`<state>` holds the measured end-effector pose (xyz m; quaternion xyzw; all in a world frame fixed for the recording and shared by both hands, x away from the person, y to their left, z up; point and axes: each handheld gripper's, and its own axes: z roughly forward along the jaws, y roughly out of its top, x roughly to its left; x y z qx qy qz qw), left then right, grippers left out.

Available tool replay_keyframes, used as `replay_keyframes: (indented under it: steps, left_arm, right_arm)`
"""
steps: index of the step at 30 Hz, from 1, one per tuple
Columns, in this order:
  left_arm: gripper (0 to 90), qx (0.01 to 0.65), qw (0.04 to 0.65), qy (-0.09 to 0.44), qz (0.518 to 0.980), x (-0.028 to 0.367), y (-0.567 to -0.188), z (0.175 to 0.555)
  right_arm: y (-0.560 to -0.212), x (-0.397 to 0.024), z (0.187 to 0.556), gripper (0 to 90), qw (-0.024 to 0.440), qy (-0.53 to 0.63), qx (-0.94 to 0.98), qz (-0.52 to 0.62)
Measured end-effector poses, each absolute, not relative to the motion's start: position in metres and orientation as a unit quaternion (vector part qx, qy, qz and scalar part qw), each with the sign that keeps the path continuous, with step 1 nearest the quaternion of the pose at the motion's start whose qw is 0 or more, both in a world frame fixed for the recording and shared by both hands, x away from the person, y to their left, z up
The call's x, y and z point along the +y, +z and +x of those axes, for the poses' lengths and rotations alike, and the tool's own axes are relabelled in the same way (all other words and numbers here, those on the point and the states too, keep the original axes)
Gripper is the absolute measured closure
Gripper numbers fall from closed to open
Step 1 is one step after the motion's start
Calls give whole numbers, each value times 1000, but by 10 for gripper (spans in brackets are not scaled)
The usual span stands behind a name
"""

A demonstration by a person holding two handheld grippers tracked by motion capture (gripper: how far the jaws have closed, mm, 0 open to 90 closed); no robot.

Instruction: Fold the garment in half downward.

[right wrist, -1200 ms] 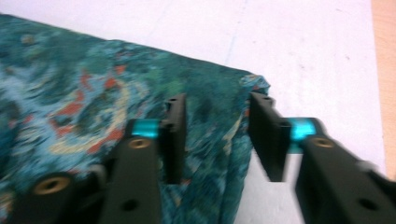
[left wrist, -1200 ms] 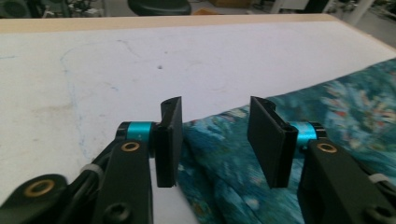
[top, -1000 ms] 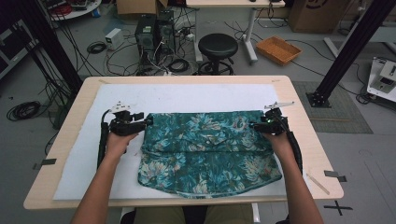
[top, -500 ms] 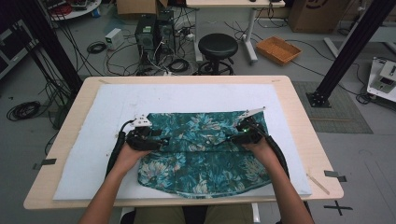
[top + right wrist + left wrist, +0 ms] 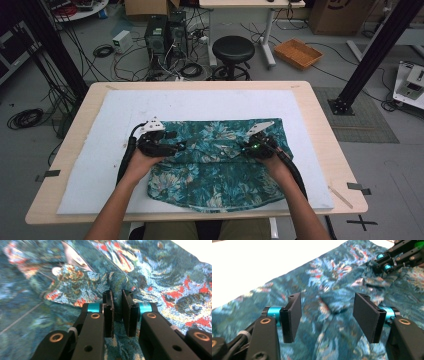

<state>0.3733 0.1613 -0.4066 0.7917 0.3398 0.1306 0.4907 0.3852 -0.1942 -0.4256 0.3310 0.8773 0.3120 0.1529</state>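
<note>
A teal floral cloth lies flat on the white board. My left gripper hovers over the cloth's upper left part. Its jaws have just been opening and stand wide in the left gripper view, with cloth beneath them and nothing pinched. My right gripper is at the upper right part. Its jaws have just been closing and are shut on a raised fold of the cloth in the right gripper view. The right gripper also shows far off in the left gripper view.
The board rests on a wooden table. Beyond the table's far edge stand a black stool, computer towers, floor cables and an orange tray. Bare board lies left of and behind the cloth.
Both hands have moved inward from the cloth's upper corners toward its middle. The right jaws have closed on a fold of cloth, and the left jaws have spread wider.
</note>
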Motion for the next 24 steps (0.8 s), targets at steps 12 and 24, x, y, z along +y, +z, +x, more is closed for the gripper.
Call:
replay_keyframes:
  steps: [12,24]
  left_arm:
    - [373,292,482,104,819,120,-411,380]
    - [271,265,410,92,868,96,-430,380]
  right_arm:
    - [-417,-214,361,825,127,374,867,304]
    - [-417,-228,341,830,114,425,860,259]
